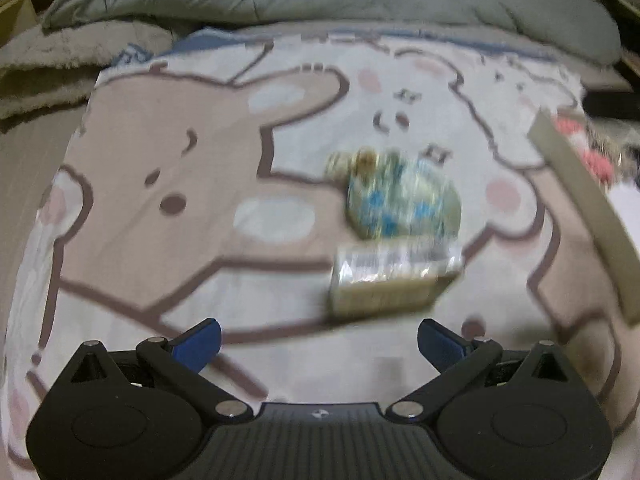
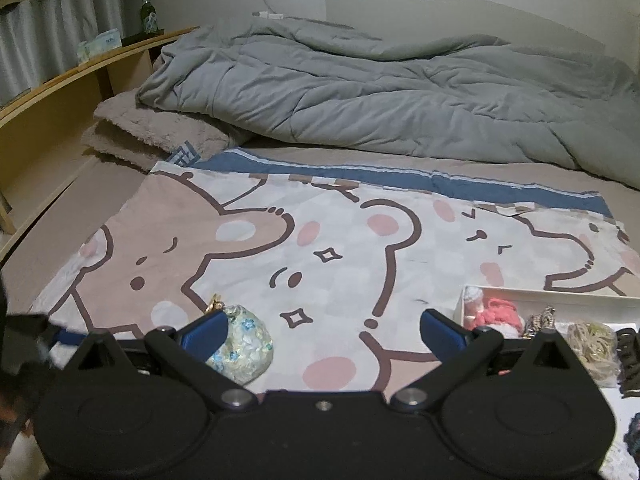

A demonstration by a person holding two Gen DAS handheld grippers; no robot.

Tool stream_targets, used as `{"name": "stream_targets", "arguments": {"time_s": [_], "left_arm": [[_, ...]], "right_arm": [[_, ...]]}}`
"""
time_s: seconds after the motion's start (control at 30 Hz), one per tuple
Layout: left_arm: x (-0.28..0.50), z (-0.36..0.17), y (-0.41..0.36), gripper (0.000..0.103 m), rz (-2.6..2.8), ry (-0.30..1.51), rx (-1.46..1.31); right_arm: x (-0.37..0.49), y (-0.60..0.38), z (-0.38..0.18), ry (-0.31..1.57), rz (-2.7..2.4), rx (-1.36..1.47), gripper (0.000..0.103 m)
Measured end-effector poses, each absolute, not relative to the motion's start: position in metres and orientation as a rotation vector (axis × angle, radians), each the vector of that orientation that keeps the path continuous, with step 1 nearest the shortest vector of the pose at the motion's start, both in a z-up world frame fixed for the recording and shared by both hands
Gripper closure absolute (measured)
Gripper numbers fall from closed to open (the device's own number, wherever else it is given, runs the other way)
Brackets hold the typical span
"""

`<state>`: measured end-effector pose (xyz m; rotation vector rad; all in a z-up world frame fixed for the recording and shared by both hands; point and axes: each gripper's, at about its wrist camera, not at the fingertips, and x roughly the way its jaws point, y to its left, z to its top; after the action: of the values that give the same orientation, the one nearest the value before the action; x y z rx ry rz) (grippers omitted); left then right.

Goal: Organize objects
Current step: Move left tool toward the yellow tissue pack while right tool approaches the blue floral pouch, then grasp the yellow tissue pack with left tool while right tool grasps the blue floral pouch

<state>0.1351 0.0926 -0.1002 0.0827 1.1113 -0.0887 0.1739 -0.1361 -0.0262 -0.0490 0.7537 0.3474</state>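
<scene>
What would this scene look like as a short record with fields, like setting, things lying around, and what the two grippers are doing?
Setting: a bed, with a cartoon bear sheet spread in front of a rumpled grey duvet
Loose items: floral pouch with a gold clasp; small wrapped box just beside it, blurred
Container: white tray at the right, holding a pink item and hair ties
Left gripper: open, empty, facing the pouch and box
Right gripper: open, empty, pouch by its left finger
Shelf: green bottle
</scene>
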Motion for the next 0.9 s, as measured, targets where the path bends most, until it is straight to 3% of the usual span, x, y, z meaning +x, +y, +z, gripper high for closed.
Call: {"name": "stream_targets", "arguments": {"time_s": [0.37, 0.9], "left_arm": [[0.156, -0.081, 0.116, 0.0, 0.048, 0.934, -0.143], [0.15, -0.107, 0.1, 0.0, -0.066, 1.127, -0.031]], "right_arm": [[0.19, -0.112, -0.044, 0.787, 0.383, -0.06, 0.0], [0.209, -0.094, -0.062, 0.823, 0.421, -0.038, 0.0]]}}
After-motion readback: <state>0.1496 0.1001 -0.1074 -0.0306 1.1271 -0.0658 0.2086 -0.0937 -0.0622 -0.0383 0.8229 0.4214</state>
